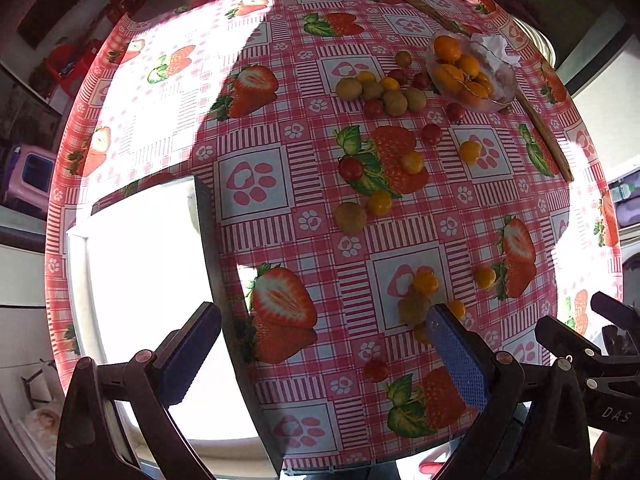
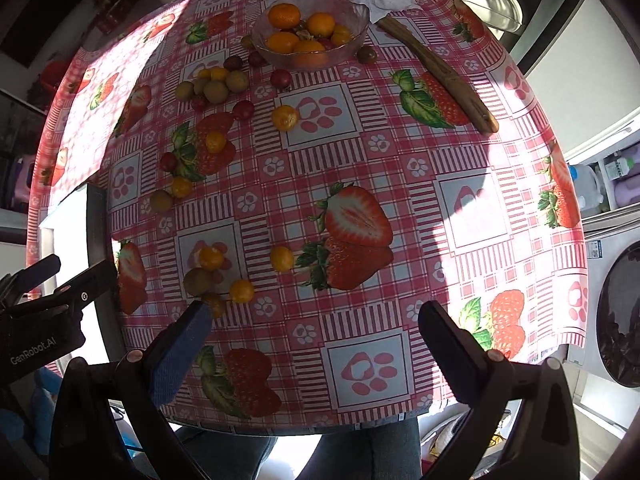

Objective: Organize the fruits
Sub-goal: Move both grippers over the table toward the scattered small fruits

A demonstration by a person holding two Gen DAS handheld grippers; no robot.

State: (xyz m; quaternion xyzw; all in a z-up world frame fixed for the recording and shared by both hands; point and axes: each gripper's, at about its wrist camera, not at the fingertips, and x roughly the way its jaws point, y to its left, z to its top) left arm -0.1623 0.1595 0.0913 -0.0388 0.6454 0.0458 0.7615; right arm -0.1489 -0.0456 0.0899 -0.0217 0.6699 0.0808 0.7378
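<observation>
Many small fruits [image 2: 216, 92] are still lying loose on the counter [image 2: 400, 184] — only some are sitting in the glass bowl [image 2: 360, 14]. Both hand-held grippers, left [image 1: 316, 352] and right [image 2: 316, 344], are hanging apart, holding nothing.

Both wrist views look down and forward from the near edge of the desk [image 1: 280, 92], sharing the glass bowl [image 2: 352, 36] at its far side.

1. The left gripper [image 1: 324, 344] hovers at the near edge, its fingers [image 1: 456, 360] spread wide with nothing between them.
2. The right gripper [image 2: 316, 344] hovers just to its right, fingers [image 2: 180, 352] likewise wide apart and empty.
</observation>
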